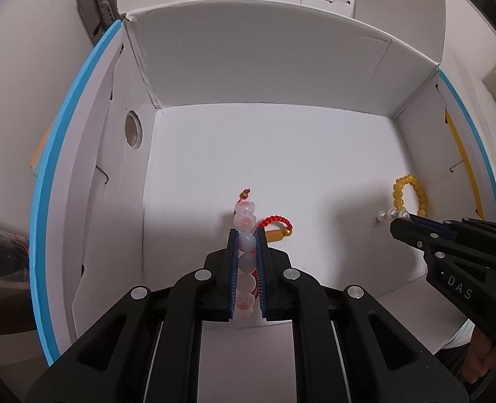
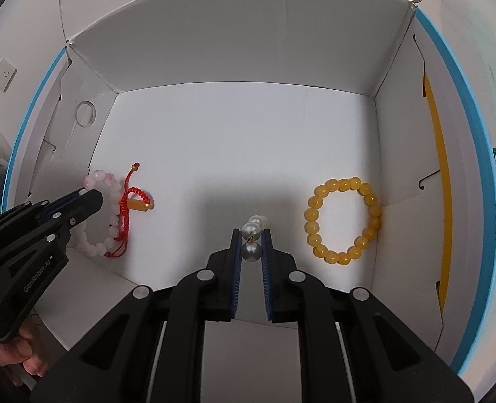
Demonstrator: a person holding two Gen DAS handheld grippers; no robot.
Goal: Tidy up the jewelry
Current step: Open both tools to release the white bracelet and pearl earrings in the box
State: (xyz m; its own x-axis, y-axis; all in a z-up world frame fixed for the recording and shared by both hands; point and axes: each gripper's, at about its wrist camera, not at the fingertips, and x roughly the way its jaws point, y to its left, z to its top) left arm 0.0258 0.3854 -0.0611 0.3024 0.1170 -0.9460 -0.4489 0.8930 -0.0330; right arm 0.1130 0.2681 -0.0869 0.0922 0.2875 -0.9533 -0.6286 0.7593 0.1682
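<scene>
Inside the white corrugated cardboard box (image 2: 241, 50), matte floor, folded flaps: left gripper (image 1: 246, 235) pinches a pink-and-white round-bead bracelet (image 1: 246, 245), centre of its frame, with a red braided cord bracelet (image 2: 130, 201) touching it. Right gripper (image 2: 251, 235) is clamped on a glossy pearl strand (image 2: 252, 235), lower centre. Yellow translucent bead bracelet (image 2: 343, 216) lies as a ring on the floor, right of the frame.

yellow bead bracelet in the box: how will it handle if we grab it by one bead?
The yellow bead bracelet is likely floppy: separate round beads on a string, so it should sag from a one-bead grip. The beads look glossy, so probably slippery between pads. Lying flat as a ring on the box floor, it seems unlikely to roll.
</scene>
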